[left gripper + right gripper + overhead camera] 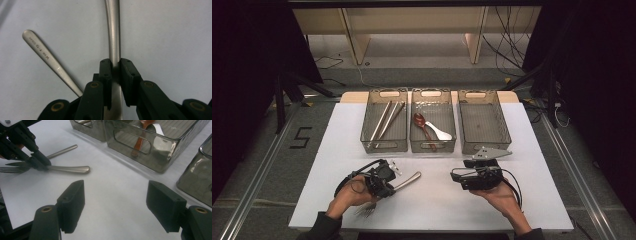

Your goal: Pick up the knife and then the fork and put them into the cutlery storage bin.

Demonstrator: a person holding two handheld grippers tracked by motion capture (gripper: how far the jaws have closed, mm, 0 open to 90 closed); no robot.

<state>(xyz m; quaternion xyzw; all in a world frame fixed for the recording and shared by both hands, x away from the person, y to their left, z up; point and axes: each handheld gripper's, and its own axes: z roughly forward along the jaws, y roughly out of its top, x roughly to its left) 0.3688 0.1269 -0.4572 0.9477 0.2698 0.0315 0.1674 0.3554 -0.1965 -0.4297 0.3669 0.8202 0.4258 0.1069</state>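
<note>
Three grey bins (484, 122) line a white tabletop (437, 200), alongside two spoons (426, 129), two forks (67, 169) and two hand-held grippers (384, 180).

The left gripper (387, 179) sits low over the table, its jaws squeezed tight together, with the left hand (346, 196) wrapped around it. The right gripper (462, 176) lies level, jaws spread wide apart, held by the right hand (502, 196).
</note>
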